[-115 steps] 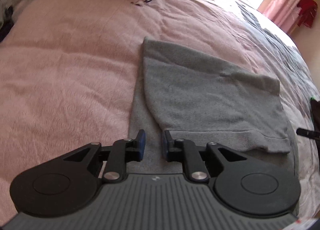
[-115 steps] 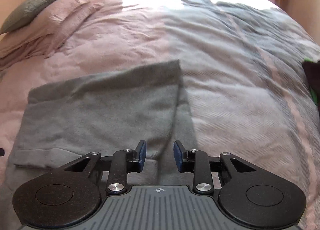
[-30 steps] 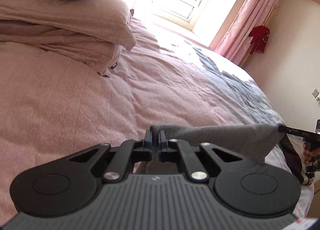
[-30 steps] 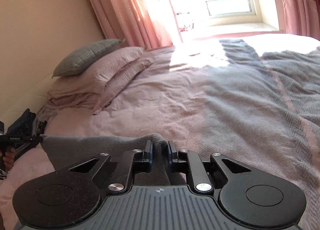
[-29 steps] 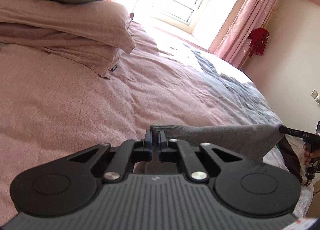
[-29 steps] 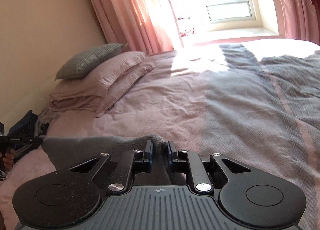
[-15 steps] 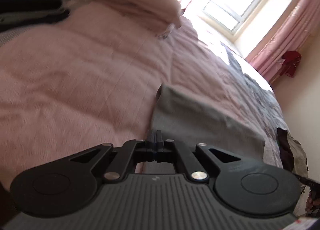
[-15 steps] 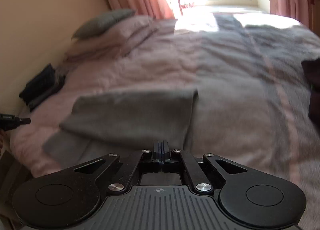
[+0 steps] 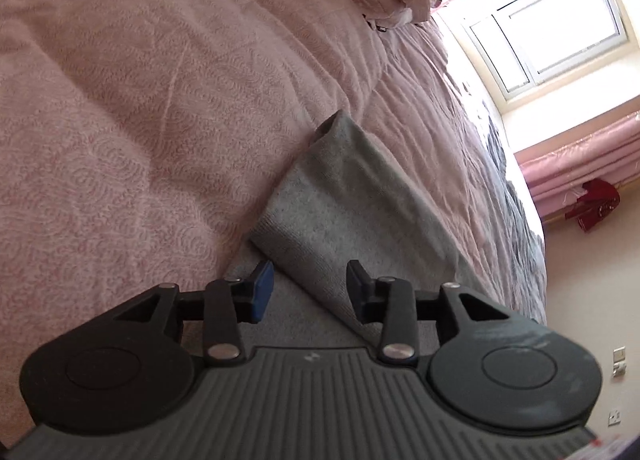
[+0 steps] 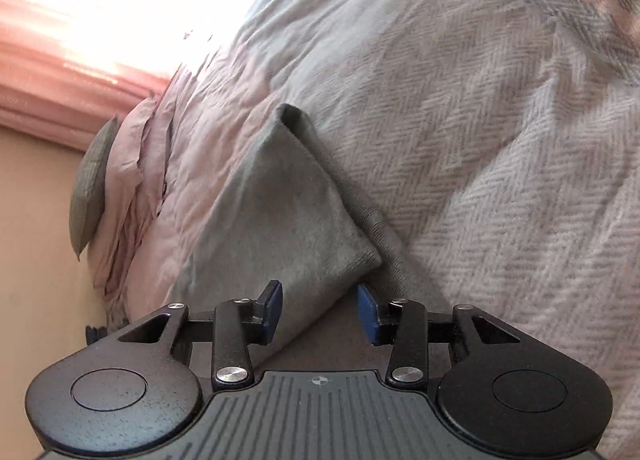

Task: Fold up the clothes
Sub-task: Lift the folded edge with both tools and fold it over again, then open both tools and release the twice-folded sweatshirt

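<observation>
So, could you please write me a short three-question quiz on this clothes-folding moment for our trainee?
1. True or false: the left hand-held gripper is clamped on the grey garment.
2. The garment lies on: A) a wooden floor, B) a bed, C) a chair.
3. Fill in: the right hand-held gripper has its jaws ____.

Key: 1 false, its jaws stand apart with the garment's edge between them. 2 B. 3 open, above a folded corner of the garment.
</observation>
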{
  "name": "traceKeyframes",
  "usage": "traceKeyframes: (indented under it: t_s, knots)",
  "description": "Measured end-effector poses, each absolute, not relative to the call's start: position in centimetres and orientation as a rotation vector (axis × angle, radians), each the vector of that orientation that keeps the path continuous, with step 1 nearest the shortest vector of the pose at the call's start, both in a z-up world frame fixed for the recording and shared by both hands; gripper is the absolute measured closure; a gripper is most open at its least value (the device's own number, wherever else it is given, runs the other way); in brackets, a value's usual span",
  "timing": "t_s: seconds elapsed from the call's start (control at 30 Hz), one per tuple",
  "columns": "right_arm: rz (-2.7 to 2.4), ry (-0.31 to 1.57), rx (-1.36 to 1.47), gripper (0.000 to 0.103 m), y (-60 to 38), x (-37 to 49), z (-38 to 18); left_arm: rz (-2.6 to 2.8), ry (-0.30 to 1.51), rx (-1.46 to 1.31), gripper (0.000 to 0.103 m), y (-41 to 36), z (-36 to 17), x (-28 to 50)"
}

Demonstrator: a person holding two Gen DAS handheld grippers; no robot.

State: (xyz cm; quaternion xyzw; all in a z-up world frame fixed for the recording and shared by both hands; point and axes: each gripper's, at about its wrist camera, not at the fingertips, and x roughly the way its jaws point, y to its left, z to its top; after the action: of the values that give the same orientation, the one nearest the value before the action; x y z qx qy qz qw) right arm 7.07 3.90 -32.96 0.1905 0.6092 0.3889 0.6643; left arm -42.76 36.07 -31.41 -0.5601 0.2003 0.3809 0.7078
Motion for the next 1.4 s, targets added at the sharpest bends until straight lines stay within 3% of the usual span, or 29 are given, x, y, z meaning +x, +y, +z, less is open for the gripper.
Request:
traceKeyframes:
  t_s: [0.13, 0.17, 0.2, 0.23, 0.27, 0.3, 0.53, 0.8, 1.03, 1.13, 1.27, 1.4]
  knots:
    - [0.819, 1.374, 0.534, 0.066, 4.0, 7.9, -34.5, 0.883, 0.442, -1.291, 0.068, 36.8, -33.0, -42.6]
    - [0.809, 1.363, 0.532, 0.075, 4.0, 7.9, -34.5, 0.889, 0.429, -1.301, 0.069, 36.9, -33.2, -42.6]
    - [0.803, 1.350, 0.515, 0.091, 4.0, 7.9, -34.4, 0.894, 0.423, -1.302, 0.073, 37.0, -33.3, -42.6]
    - [0.804, 1.334, 0.491, 0.095, 4.1, 7.8, -34.1, 0.903, 0.423, -1.295, 0.077, 37.2, -33.2, -42.6]
    - [0.814, 1.314, 0.474, 0.099, 4.1, 7.7, -33.6, 0.911, 0.428, -1.277, 0.095, 37.3, -33.0, -42.5]
    - [0.829, 1.292, 0.461, 0.100, 4.1, 7.6, -32.9, 0.908, 0.436, -1.256, 0.100, 37.5, -32.8, -42.5]
    - [0.985, 1.181, 0.378, 0.101, 0.7, 4.7, -26.4, 0.837, 0.422, -1.036, 0.100, 33.9, -27.3, -44.5]
    - [0.899, 1.289, 0.314, 0.101, -3.8, 1.3, -29.0, 0.861, 0.527, -1.037, 0.100, 28.6, -28.9, -47.4]
    - [0.877, 1.266, 0.247, 0.100, -4.2, 0.7, -30.3, 0.858, 0.551, -0.991, 0.100, 27.0, -29.1, -48.2]
    - [0.824, 1.297, 0.154, 0.098, -3.3, 0.3, -31.9, 0.884, 0.647, -0.927, 0.096, 26.9, -30.7, -47.2]
    - [0.767, 1.224, -0.022, 0.065, -3.0, -0.4, -29.8, 0.903, 0.670, -0.976, 0.091, 27.3, -31.8, -47.5]
    - [0.732, 0.974, -0.239, 0.062, -2.8, -1.8, -25.8, 0.961, 0.725, -0.863, 0.091, 26.7, -28.7, -48.1]
